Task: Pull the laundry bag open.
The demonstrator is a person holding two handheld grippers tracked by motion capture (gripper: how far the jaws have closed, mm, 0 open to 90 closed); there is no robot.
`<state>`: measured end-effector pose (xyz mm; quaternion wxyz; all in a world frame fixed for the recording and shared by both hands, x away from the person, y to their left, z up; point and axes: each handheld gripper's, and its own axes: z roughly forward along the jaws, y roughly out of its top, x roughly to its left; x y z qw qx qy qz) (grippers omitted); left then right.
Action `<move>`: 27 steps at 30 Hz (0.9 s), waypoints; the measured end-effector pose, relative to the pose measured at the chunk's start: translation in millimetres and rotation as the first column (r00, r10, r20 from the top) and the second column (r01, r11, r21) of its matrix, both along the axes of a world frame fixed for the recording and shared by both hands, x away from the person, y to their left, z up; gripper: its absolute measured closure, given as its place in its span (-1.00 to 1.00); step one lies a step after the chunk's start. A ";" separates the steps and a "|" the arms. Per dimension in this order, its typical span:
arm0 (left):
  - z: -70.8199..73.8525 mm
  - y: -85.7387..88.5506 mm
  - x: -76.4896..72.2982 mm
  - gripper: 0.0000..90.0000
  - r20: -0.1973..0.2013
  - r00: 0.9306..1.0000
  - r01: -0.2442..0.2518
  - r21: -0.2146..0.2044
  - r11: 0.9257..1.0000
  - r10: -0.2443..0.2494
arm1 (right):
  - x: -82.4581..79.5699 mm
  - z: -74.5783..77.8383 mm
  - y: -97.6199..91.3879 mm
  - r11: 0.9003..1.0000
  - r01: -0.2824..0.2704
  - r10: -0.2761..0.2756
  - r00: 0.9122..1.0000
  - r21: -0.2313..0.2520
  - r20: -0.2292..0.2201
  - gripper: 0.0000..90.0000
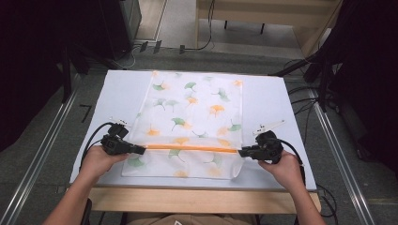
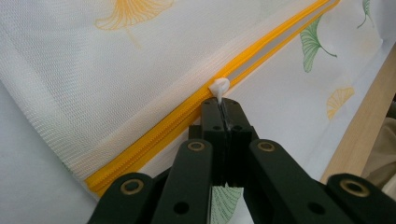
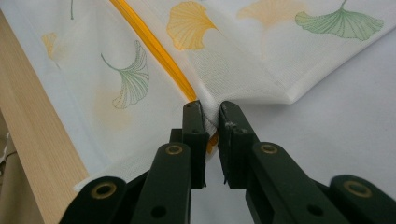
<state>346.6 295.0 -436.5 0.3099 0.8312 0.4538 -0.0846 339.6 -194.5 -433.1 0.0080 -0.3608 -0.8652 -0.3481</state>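
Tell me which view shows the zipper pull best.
The left gripper view: the white zipper pull sits close up, pinched at the tips of the left gripper on the yellow zipper. The high view gives the zipper as a thin orange line; the right gripper view shows its far end.

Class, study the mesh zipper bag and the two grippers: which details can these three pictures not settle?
- Zipper pull: left gripper view, the shut jaws cover its lower part.
- Right end of the zipper: right gripper view, hidden between the jaws.
- Bag's contents: high view, the printed mesh conceals them.
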 end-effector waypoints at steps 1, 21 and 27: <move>0.1 0.0 -0.1 1.00 -0.001 1.000 -0.002 -0.001 1.000 0.002 | 0.0 -0.1 0.0 1.000 0.000 0.000 1.000 0.000 0.000 0.86; -1.2 5.3 1.2 1.00 -0.019 1.000 -0.013 0.008 1.000 0.013 | 0.1 -0.8 0.6 1.000 -0.001 0.001 1.000 -0.002 -0.004 0.85; -0.4 21.0 -2.6 1.00 -0.017 0.999 -0.039 0.017 0.999 0.040 | 0.3 -1.3 0.5 1.000 -0.002 0.002 1.000 -0.005 -0.004 0.85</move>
